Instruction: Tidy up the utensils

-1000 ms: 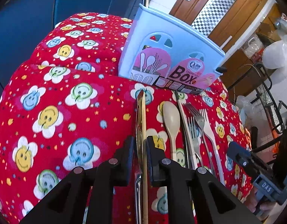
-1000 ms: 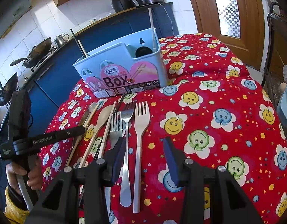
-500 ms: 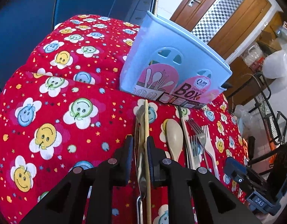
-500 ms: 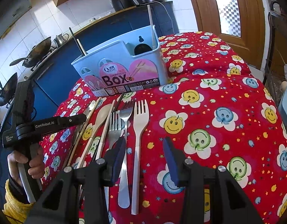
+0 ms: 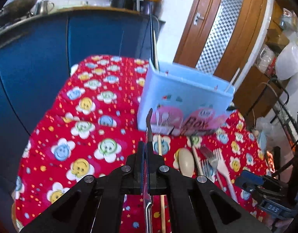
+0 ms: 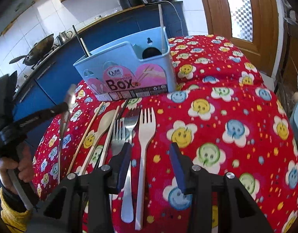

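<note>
My left gripper (image 5: 147, 155) is shut on a metal spoon (image 5: 149, 124), held edge-on and lifted off the cloth, in front of the light blue utensil box (image 5: 184, 97). In the right wrist view the left gripper (image 6: 65, 106) holds the metal spoon (image 6: 70, 97) up at the left of the box (image 6: 125, 66). My right gripper (image 6: 149, 161) is open and empty, low over a white plastic fork (image 6: 146, 130) and a metal fork (image 6: 129, 128). A beige spoon (image 6: 105, 120), chopsticks (image 6: 85, 136) and another fork (image 6: 118, 136) lie on the cloth.
The table carries a red smiley-flower cloth (image 6: 226, 116). The box holds a few chopsticks (image 6: 81, 42) and a white stick (image 6: 161, 25). Blue cabinets (image 5: 32, 68) with a wok stand behind; a wooden door (image 5: 217, 25) is at the right.
My left gripper has lifted the metal spoon off the cloth and tilted up toward the box; one chopstick stayed on the table. My right gripper has barely moved.
</note>
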Action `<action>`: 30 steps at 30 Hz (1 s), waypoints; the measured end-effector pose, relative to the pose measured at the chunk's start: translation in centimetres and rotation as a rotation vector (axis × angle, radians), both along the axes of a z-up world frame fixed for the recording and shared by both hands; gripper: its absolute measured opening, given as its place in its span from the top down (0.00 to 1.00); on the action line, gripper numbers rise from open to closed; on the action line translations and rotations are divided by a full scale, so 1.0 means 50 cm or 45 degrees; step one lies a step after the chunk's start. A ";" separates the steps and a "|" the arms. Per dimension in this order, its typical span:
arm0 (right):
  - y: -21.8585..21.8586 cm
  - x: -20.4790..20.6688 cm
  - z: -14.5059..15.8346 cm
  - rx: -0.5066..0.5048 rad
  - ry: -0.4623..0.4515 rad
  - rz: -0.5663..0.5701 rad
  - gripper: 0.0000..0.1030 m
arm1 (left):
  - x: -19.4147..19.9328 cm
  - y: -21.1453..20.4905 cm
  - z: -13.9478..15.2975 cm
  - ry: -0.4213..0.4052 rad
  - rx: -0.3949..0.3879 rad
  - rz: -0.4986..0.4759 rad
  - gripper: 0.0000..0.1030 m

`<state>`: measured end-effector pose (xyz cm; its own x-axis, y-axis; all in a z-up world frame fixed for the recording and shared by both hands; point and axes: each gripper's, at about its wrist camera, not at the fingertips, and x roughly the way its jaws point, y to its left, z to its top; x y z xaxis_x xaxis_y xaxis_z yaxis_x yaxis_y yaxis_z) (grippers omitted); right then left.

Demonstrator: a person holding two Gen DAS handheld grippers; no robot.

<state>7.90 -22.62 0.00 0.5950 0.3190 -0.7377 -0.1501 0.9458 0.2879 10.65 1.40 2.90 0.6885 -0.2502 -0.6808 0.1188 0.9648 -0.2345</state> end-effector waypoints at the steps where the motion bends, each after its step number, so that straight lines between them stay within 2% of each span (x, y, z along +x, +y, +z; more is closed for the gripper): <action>1: 0.000 0.006 0.002 -0.011 0.001 0.003 0.56 | -0.003 0.002 0.007 -0.018 -0.005 0.003 0.99; 5: 0.000 0.048 0.003 -0.046 0.037 0.059 0.57 | -0.013 0.006 0.028 -0.075 -0.019 0.004 0.99; 11: 0.008 0.104 -0.025 -0.067 0.124 0.160 0.61 | -0.016 -0.002 0.036 -0.089 -0.035 -0.019 0.99; 13: 0.016 0.111 -0.025 -0.082 0.106 0.204 0.62 | -0.017 -0.004 0.036 -0.091 -0.041 -0.025 0.99; 14: 0.019 0.115 -0.025 -0.081 0.103 0.223 0.65 | -0.018 -0.004 0.037 -0.093 -0.043 -0.026 0.99; 18: 0.023 0.136 -0.032 -0.042 0.105 0.294 0.77 | -0.018 -0.005 0.043 -0.103 -0.051 -0.033 0.99; 22: 0.002 0.160 -0.041 0.087 0.145 0.315 0.90 | -0.020 -0.006 0.049 -0.114 -0.054 -0.040 0.99; 26: -0.020 0.160 -0.039 0.201 0.145 0.297 0.95 | -0.021 -0.008 0.053 -0.124 -0.058 -0.038 0.99; 30: -0.022 0.138 -0.012 0.202 0.064 0.260 0.97 | -0.022 -0.008 0.061 -0.142 -0.069 -0.032 0.99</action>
